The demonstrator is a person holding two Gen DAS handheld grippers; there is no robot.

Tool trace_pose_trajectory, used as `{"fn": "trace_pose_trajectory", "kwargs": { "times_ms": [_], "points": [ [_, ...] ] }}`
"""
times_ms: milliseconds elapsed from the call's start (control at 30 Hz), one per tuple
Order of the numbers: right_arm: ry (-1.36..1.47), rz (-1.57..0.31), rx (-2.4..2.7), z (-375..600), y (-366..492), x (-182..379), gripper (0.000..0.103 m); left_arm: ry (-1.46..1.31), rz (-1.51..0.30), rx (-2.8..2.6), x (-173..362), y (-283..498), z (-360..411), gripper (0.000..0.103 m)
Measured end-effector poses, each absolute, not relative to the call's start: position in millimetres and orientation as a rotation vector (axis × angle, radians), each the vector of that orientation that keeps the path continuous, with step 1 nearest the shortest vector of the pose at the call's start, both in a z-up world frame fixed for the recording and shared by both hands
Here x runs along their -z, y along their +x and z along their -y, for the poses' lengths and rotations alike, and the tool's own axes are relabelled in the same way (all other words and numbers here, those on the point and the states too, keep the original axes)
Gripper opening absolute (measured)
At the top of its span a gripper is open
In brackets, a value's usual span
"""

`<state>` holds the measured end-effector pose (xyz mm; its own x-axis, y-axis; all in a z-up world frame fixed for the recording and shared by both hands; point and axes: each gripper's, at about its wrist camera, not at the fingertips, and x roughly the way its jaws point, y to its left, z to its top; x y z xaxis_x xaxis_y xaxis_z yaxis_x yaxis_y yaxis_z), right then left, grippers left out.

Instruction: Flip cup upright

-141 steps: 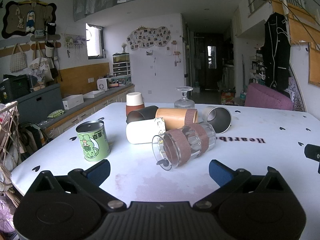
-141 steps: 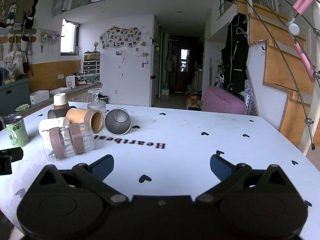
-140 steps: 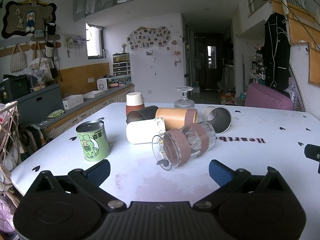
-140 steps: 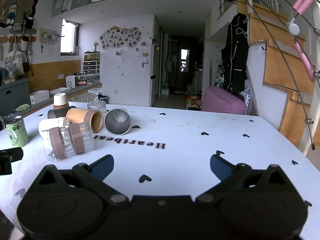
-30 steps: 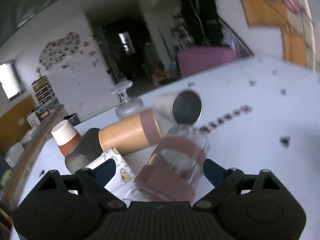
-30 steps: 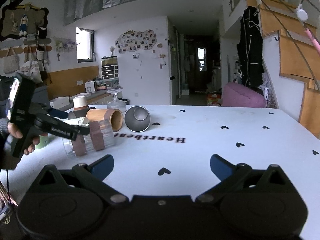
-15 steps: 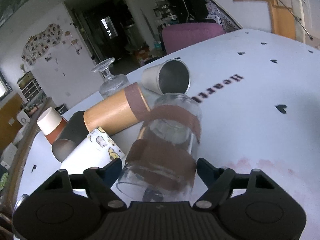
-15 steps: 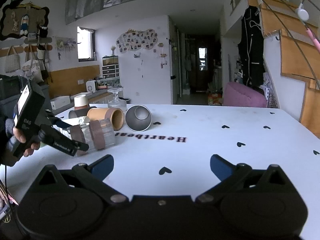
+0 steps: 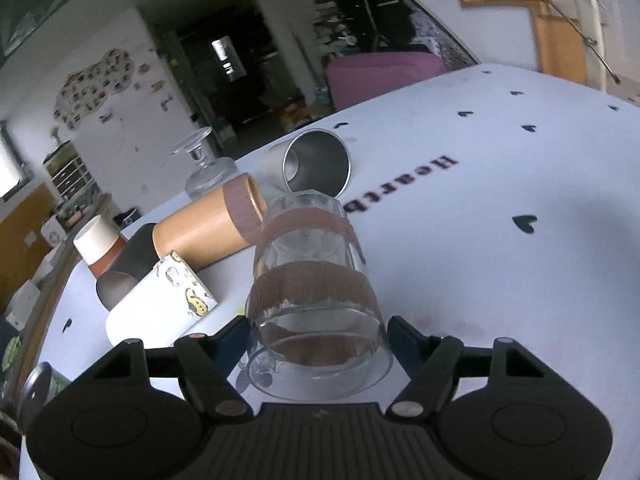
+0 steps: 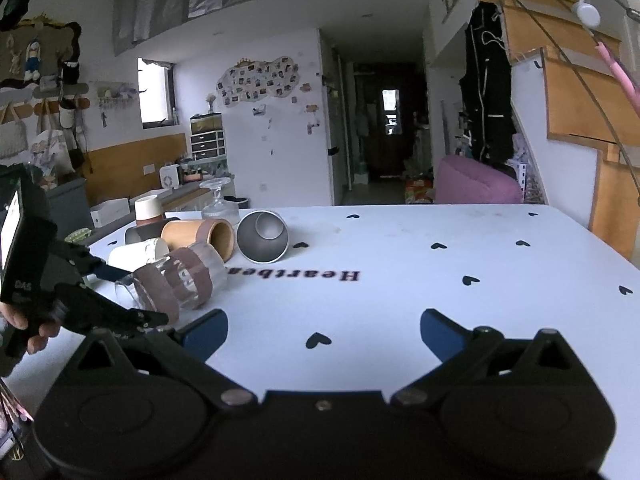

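Blue pads (image 9: 234, 338) of the left gripper (image 9: 316, 340) sit clamped on either side of the glass cup (image 9: 316, 300), near its open rim. That cup, clear with two brown bands, lies on its side on the white table (image 9: 500, 280), mouth toward the left wrist camera, base pointing away. Seen from the right wrist camera, the right gripper (image 10: 324, 330) hovers over bare tabletop to the right of the glass cup (image 10: 176, 280), its jaws wide apart and holding nothing. Just left of the glass cup lies a white mug (image 9: 160, 308), with a dark cup (image 9: 128, 268) behind it. Beyond the glass cup, touching it, rests a bamboo tumbler (image 9: 208, 228) on its side; a steel cup (image 9: 316, 166) lies farther back. Farthest stands an inverted stemmed glass (image 9: 204, 168).
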<state>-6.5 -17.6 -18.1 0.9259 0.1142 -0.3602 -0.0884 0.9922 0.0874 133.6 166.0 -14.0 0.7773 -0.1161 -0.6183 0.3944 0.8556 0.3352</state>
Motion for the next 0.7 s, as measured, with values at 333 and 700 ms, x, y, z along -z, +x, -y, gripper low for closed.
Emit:
{"fn": "trace_pose_trajectory", "kwargs": {
  "times_ms": [333, 700],
  "points": [
    [0.113, -0.375, -0.084, 27.4, -7.7, 15.1, 0.103, 0.505, -0.595, 0.392, 14.5, 99.8, -140.0, 0.075],
    [0.156, -0.390, -0.043, 40.4, -2.3, 14.2, 0.103, 0.561, -0.531, 0.635, 16.3, 34.6, -99.4, 0.075]
  ]
}}
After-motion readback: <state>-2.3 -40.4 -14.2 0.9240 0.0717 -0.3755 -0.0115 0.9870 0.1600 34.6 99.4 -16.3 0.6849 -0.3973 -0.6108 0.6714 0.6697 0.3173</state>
